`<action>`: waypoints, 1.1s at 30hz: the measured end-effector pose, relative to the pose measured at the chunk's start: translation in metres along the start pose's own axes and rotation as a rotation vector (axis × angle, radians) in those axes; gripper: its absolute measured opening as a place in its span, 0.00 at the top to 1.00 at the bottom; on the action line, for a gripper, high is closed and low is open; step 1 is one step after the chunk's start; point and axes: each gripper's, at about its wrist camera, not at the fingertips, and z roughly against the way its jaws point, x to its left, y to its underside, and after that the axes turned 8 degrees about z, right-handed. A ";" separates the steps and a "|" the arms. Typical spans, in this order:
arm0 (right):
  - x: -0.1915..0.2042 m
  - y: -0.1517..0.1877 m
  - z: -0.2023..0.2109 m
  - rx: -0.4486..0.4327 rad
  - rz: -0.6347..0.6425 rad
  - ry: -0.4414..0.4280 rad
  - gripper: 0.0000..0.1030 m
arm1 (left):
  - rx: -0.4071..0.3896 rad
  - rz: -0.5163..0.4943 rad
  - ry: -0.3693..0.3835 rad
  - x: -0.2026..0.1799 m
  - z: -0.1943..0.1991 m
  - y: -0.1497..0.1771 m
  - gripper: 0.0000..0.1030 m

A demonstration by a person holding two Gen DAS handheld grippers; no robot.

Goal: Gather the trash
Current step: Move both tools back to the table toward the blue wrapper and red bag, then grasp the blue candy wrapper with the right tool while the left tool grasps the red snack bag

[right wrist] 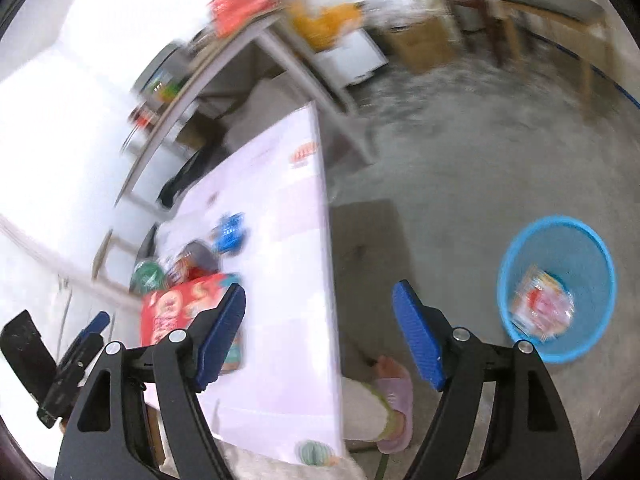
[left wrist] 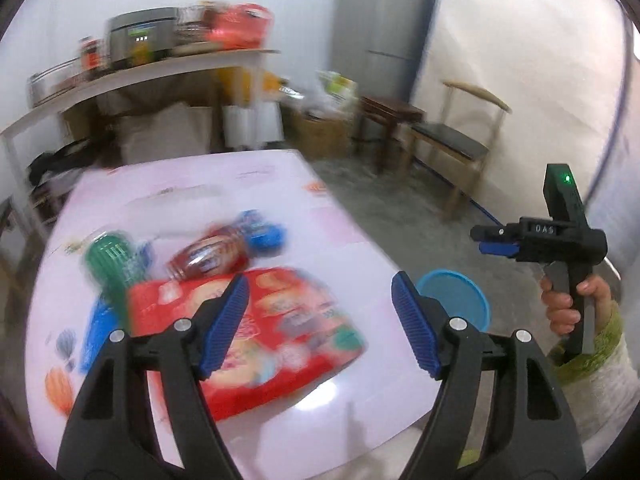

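My left gripper point(left wrist: 321, 277) stands open above the pale pink table point(left wrist: 248, 184), nothing between its blue pads. Under it lies a red snack bag point(left wrist: 256, 336), with a green can point(left wrist: 114, 264), a red-brown packet point(left wrist: 208, 258) and a blue wrapper point(left wrist: 264, 232) behind it, all blurred. My right gripper point(right wrist: 320, 286) is open and empty, out past the table's right edge over the floor. A blue basket point(right wrist: 556, 288) stands on the floor to the right, with crumpled wrappers point(right wrist: 540, 308) inside it. The left wrist view shows a hand point(left wrist: 560, 308) holding the right gripper point(left wrist: 482, 241).
A white shelf point(left wrist: 132, 76) loaded with pots and packets stands behind the table. A grey fridge point(left wrist: 384, 28), a dark stool point(left wrist: 390, 108), a wooden chair point(left wrist: 452, 140) and a cardboard box point(left wrist: 320, 132) line the far wall. A foot in a pink slipper point(right wrist: 394, 396) rests beside the table.
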 end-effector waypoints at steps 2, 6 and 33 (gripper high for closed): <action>0.027 -0.009 -0.017 0.027 0.055 -0.021 0.28 | -0.023 0.051 -0.025 0.021 0.010 0.006 0.32; 0.080 -0.028 -0.062 0.085 0.151 -0.058 0.28 | -0.056 0.169 -0.065 0.064 0.025 0.020 0.32; 0.153 -0.070 -0.251 0.248 0.358 0.168 0.59 | 0.000 0.371 0.219 0.149 -0.003 0.065 0.33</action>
